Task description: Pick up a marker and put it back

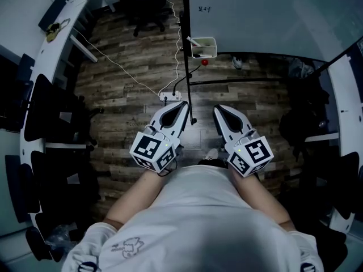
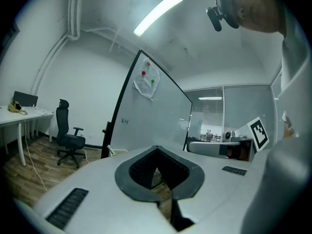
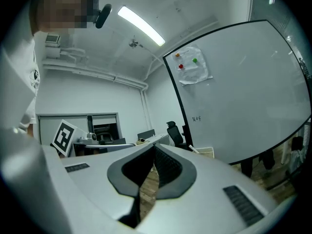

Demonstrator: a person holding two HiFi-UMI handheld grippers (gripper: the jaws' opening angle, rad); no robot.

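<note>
Person standing before a whiteboard (image 1: 266, 16), seen from above. The left gripper (image 1: 182, 105) and right gripper (image 1: 218, 109) are held close to the body. Each has its jaws drawn together at the tips with nothing between them, only wooden floor (image 1: 130, 78) showing through the hollow.

The marker (image 1: 196, 41) lies in a small white tray (image 1: 211, 54) at the board's lower edge. It is straight ahead of both grippers and well apart from them, its long axis slanting across the tray. The tray sits about on the midline, so neither gripper is clearly nearer.

The head view alone looks down into the tray. The gripper views instead show the board's upright face, with a pinned sheet (image 3: 192, 65) and coloured dots.
</note>
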